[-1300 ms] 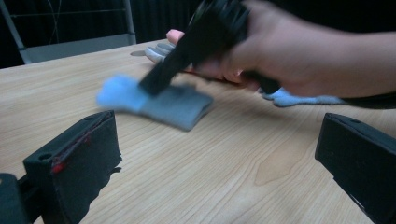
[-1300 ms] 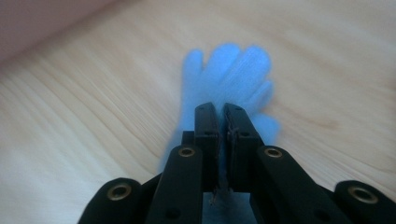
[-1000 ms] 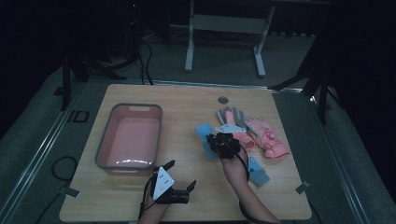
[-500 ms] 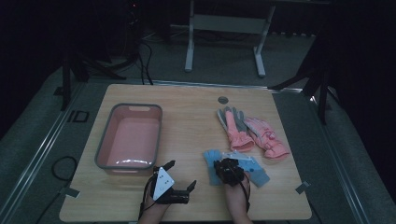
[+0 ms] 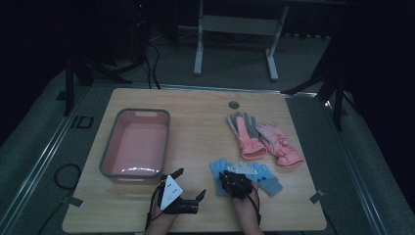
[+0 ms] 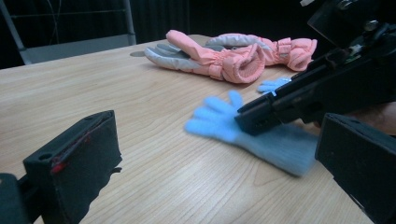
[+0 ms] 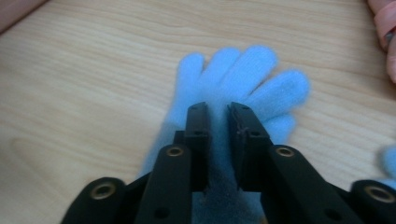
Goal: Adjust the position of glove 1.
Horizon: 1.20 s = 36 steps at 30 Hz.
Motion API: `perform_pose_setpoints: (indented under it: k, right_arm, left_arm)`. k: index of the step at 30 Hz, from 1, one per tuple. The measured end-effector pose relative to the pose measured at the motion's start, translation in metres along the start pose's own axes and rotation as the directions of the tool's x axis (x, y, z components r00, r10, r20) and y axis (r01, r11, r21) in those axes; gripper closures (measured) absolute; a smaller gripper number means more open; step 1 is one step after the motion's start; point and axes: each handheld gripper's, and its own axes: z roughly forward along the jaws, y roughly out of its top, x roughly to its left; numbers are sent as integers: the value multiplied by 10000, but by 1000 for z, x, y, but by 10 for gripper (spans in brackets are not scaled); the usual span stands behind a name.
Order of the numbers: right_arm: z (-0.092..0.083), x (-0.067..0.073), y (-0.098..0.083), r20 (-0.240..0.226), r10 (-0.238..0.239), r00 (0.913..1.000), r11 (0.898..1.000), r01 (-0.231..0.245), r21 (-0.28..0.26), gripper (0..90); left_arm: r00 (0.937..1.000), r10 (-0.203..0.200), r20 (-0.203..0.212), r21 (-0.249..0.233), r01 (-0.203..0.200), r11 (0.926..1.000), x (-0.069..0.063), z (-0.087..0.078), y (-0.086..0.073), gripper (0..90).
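Observation:
A light blue knit glove (image 7: 247, 70) lies flat on the wooden table, fingers pointing away from me. My right gripper (image 7: 218, 112) rests on its palm. Its jaws have just been opening and now stand a narrow gap apart, with glove fabric showing in that gap but not pinched. From above, this glove (image 5: 218, 169) and a second blue glove (image 5: 266, 178) flank the right gripper (image 5: 235, 178). My left gripper (image 5: 191, 182) sits near the front edge, jaws wide apart and empty. From it I see the blue glove (image 6: 215, 119) under the right gripper (image 6: 261, 119).
A pink basin (image 5: 105, 156) with a grey rim stands at the left of the table. Two pink padded gloves (image 5: 244, 139) (image 5: 281, 144) lie at the right, beyond the blue ones. A round grommet (image 5: 234, 104) sits near the far edge.
The right gripper came back from beside the pink gloves toward the front edge, bringing the blue glove down onto the table. The left gripper has not moved.

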Motion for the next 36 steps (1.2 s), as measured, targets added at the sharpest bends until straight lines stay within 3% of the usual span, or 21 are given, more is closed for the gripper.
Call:
perform_pose_setpoints:
  k: [2,3,5,7,8,10,12,13,14,15,17,21,27,30,33,36]
  right_arm:
    - [0,0,0,0,0,10000,10000,0,0,702]
    - [-3,-2,7,-257,-325,9991,9993,329,175,674]
    - [-12,-7,17,-461,-430,9980,9991,428,-50,669]
    - [-24,-14,28,-583,-837,9948,9960,816,-376,650]
    - [-30,-18,34,-901,-1056,9903,9936,1015,-492,647]
    - [-42,-29,43,-1114,-1633,9803,9852,1561,-704,646]
    - [-53,-43,48,-1430,-2360,9612,9702,2247,-910,648]
    - [-53,-43,48,-1430,-2360,9612,9702,2247,-910,648]
    - [-57,-51,49,-1501,-2645,9526,9628,2521,-967,648]
    - [-63,-68,49,-1721,-2992,9385,9537,2883,-861,653]
    - [-66,-88,46,-1752,-3236,9298,9462,3191,-541,652]
    - [-65,-120,31,-2280,-3276,9169,9397,3413,220,652]
    - [-58,-147,7,-2456,-3195,9152,9310,3514,984,637]
    - [-52,-157,-3,-2702,-2866,9192,9383,3263,1148,624]
    - [-49,-161,-9,-2912,-2710,9175,9450,3111,1007,636]
    - [-49,-159,-13,-2663,-2618,9276,9521,2935,863,805]
  left_arm:
    - [10000,-5,0,10,5,10000,0,0,0,1]
    - [10000,-4,22,-11,4,10000,0,0,0,1]
    - [10000,0,47,-21,1,10000,0,0,0,1]
    - [10000,6,33,7,-6,10000,0,0,0,1]
    - [10000,-1,37,9,1,10000,0,0,0,1]
    - [10000,-7,63,-8,7,10000,0,0,0,1]
    - [10000,7,61,-13,-7,10000,0,0,0,1]
    - [10000,7,61,-13,-7,10000,0,0,0,1]
    - [10000,7,61,-13,-7,10000,0,0,0,1]
    - [10000,34,56,11,-34,10000,0,0,0,1]
    - [10000,14,50,20,-15,10000,0,0,0,1]
    - [10000,-27,48,52,26,10000,0,0,0,1]
    - [10000,22,39,46,-23,10000,0,0,0,1]
    - [10000,21,22,37,-22,10000,0,0,0,1]
    - [10000,15,9,28,-15,10000,0,0,0,1]
    - [10000,10,-3,35,-10,10000,0,0,0,1]
